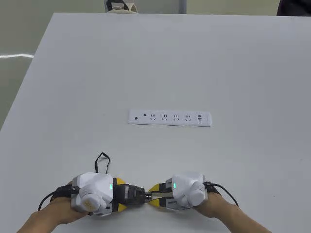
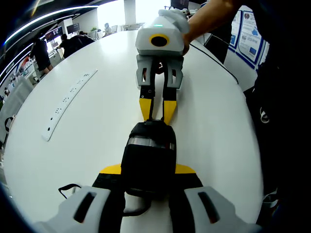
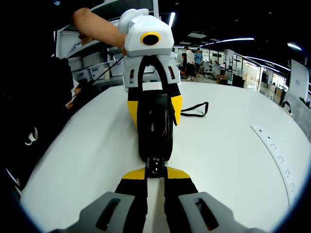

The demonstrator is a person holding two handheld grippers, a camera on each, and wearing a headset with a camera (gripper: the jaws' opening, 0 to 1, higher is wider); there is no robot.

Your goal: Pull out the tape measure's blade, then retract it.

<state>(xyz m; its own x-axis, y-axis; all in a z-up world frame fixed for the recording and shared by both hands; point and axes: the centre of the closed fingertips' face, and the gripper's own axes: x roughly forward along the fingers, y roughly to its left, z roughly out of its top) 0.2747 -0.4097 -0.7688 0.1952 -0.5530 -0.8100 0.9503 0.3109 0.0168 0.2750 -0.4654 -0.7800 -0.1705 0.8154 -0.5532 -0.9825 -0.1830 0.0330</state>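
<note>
A black tape measure (image 1: 130,193) lies on the white table (image 1: 160,63) near its front edge, between the two grippers. My left gripper (image 1: 121,194) is shut on the case (image 2: 148,155), one yellow jaw tip on each side. Facing it from the right, my right gripper (image 1: 154,195) is shut on the blade's end hook (image 3: 154,166) right at the mouth of the case (image 3: 155,126). Almost no blade shows between hook and case. The tape measure's black wrist strap (image 1: 102,162) trails on the table behind the left gripper.
A white power strip (image 1: 170,118) lies across the middle of the table, well beyond the grippers. The table's front edge is just below both hands. People and desks stand in the room beyond the table.
</note>
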